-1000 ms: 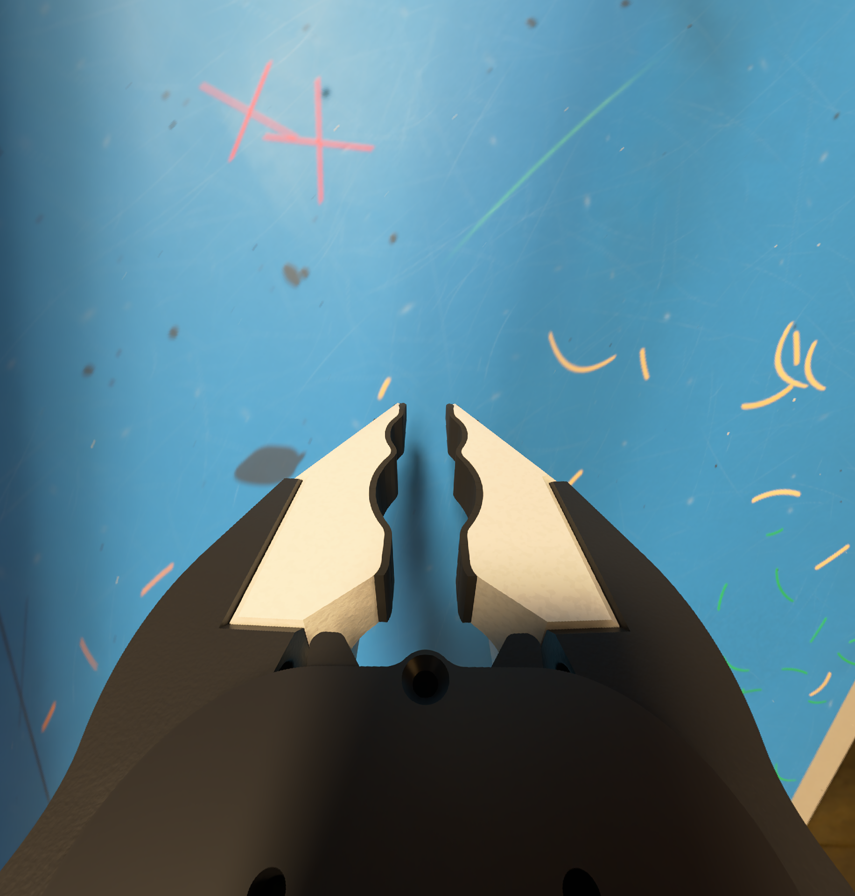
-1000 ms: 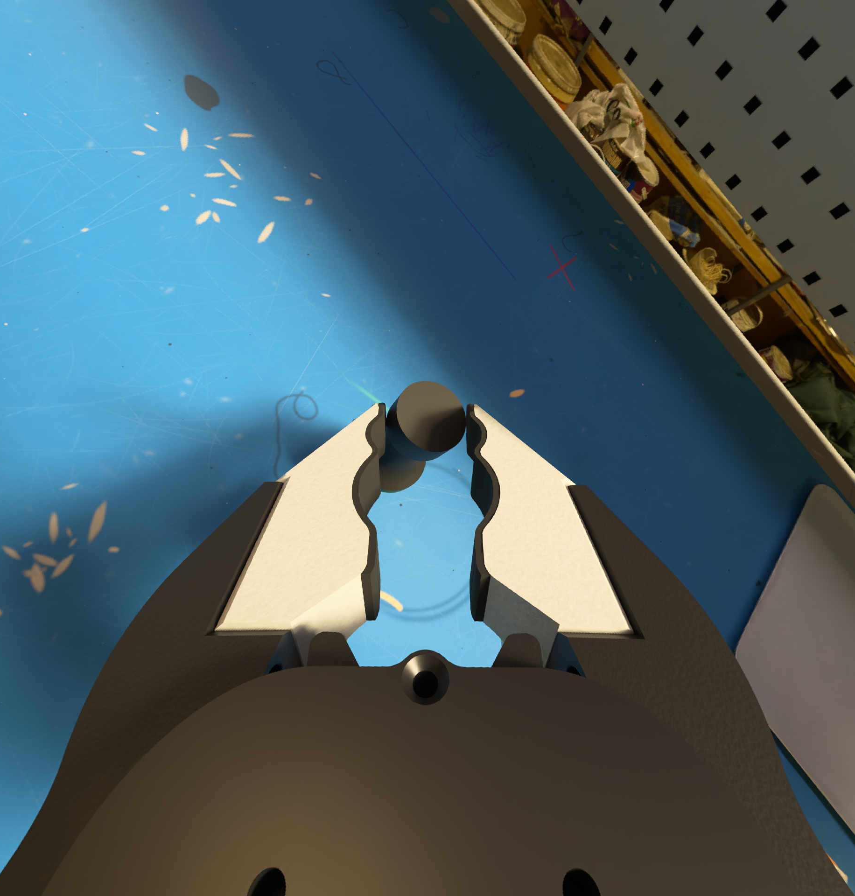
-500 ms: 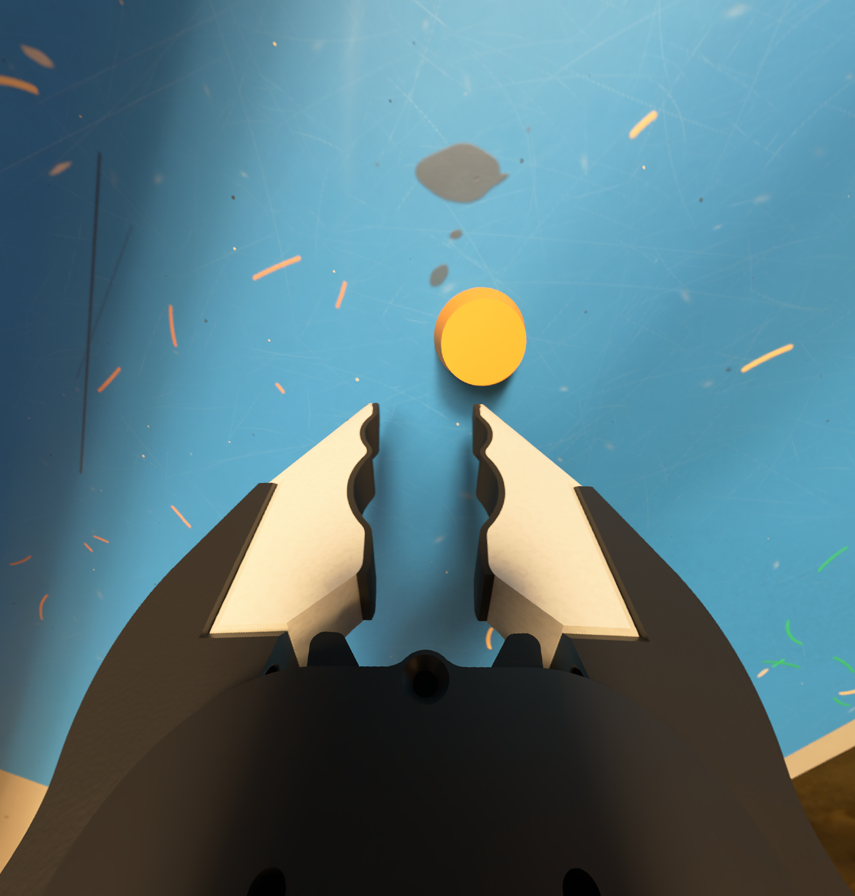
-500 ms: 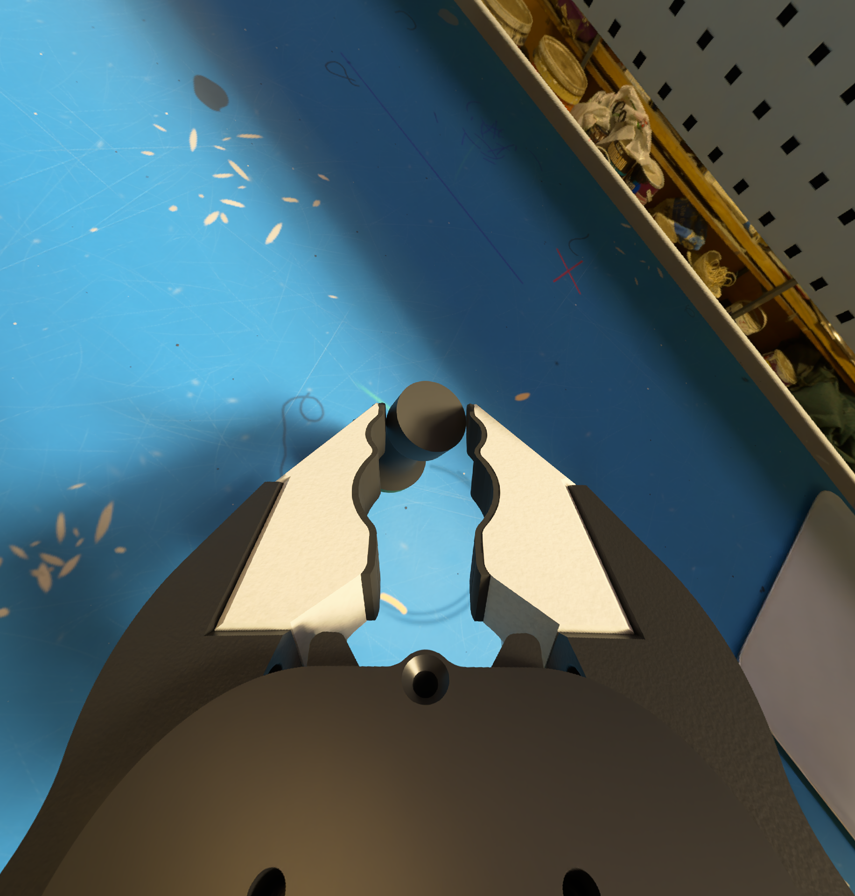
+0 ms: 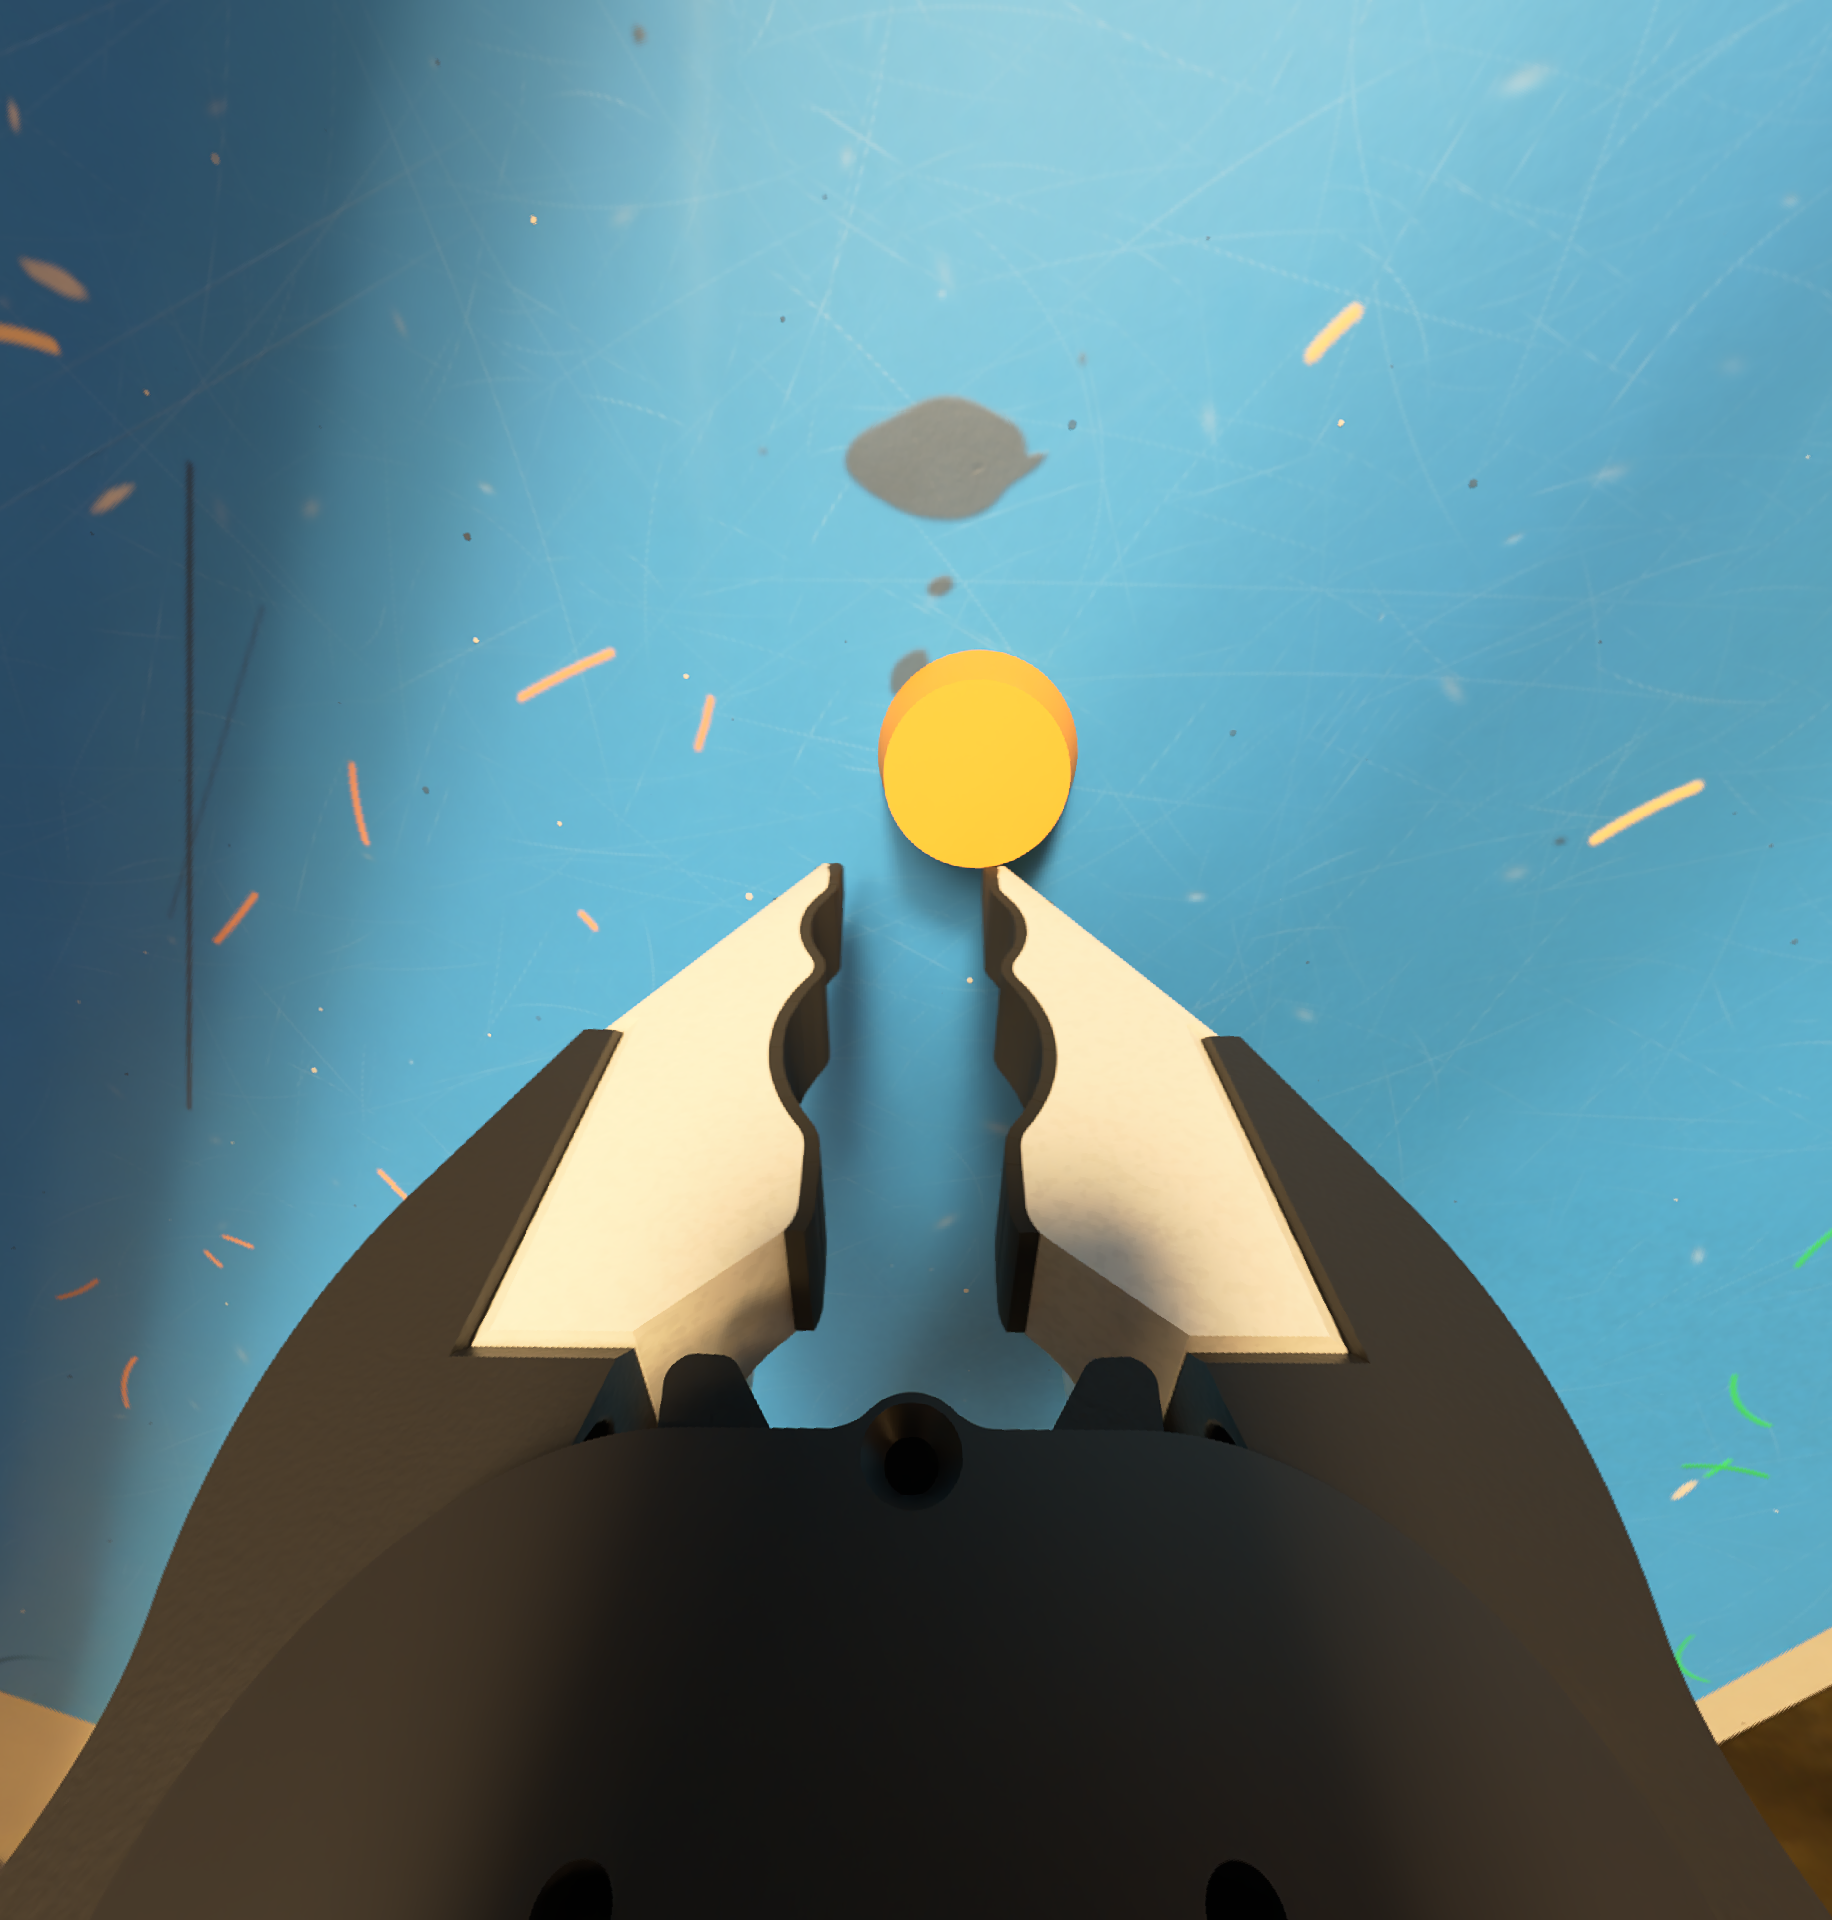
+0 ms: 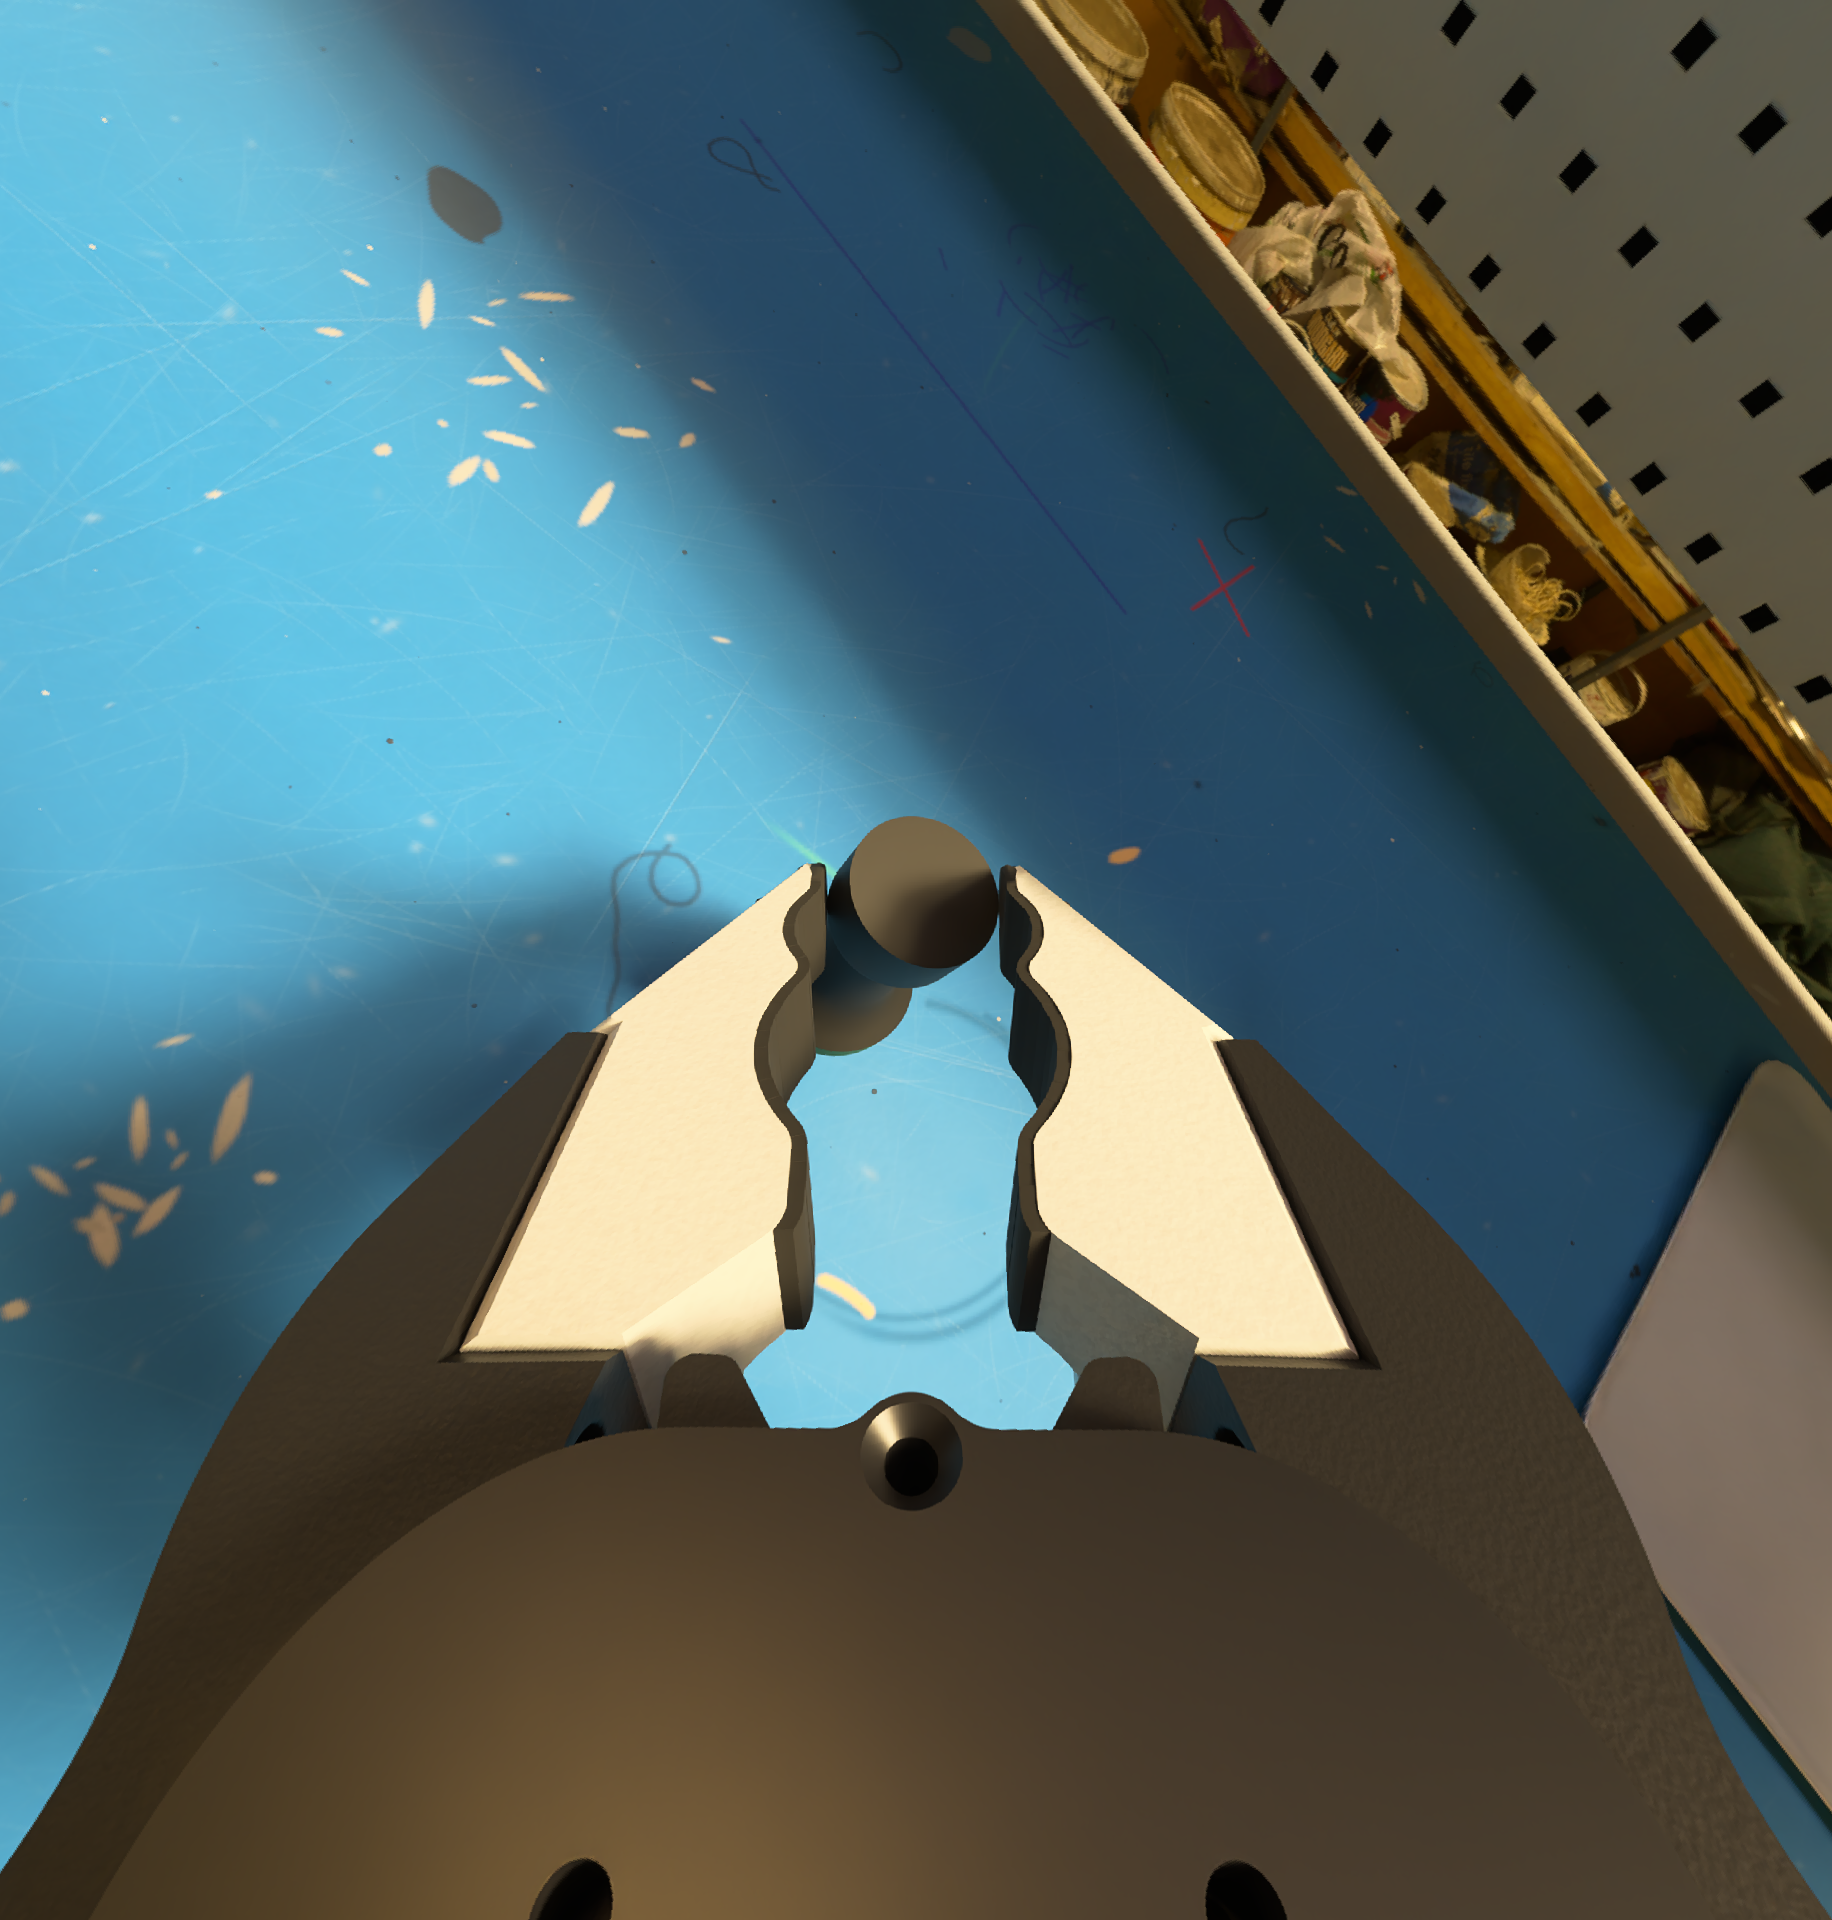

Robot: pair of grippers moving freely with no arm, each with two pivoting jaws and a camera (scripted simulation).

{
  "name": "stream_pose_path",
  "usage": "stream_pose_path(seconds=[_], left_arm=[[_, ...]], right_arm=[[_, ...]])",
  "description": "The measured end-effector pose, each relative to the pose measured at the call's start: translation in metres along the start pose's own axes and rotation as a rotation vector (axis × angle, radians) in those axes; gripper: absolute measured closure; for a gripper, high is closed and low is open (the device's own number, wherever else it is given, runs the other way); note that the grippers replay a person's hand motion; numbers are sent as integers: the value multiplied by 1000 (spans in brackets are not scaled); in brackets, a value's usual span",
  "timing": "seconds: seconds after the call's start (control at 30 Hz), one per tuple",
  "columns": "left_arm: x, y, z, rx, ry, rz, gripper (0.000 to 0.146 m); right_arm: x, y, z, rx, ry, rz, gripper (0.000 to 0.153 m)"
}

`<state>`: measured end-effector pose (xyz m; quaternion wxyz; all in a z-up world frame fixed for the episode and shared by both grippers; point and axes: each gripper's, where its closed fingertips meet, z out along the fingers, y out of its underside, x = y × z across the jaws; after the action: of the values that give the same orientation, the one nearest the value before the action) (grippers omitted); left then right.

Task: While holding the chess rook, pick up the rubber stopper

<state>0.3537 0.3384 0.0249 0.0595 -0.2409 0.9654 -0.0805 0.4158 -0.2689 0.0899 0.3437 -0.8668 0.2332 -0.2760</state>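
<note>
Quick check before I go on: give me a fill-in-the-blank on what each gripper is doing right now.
1. The right gripper is shut on the dark chess ____.
2. The rubber stopper on the blue table is coloured ____.
3. The left gripper holds nothing; its jaws are ____.
4. The stopper lies just beyond the tip of the left gripper's ____ finger.

Missing words: rook; yellow-orange; open; right
</note>
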Motion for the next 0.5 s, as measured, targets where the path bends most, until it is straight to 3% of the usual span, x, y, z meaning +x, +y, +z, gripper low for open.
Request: stream_pose_path(seconds=[0.13, 0.5], left_arm=[[-1, -2, 1, 6, -3, -15, 102], [14, -12, -1, 75, 103, -13, 92]], right_arm=[[-1, 0, 0, -1, -2, -1, 120], [-1, 0, 1, -2, -5, -2, 120]])
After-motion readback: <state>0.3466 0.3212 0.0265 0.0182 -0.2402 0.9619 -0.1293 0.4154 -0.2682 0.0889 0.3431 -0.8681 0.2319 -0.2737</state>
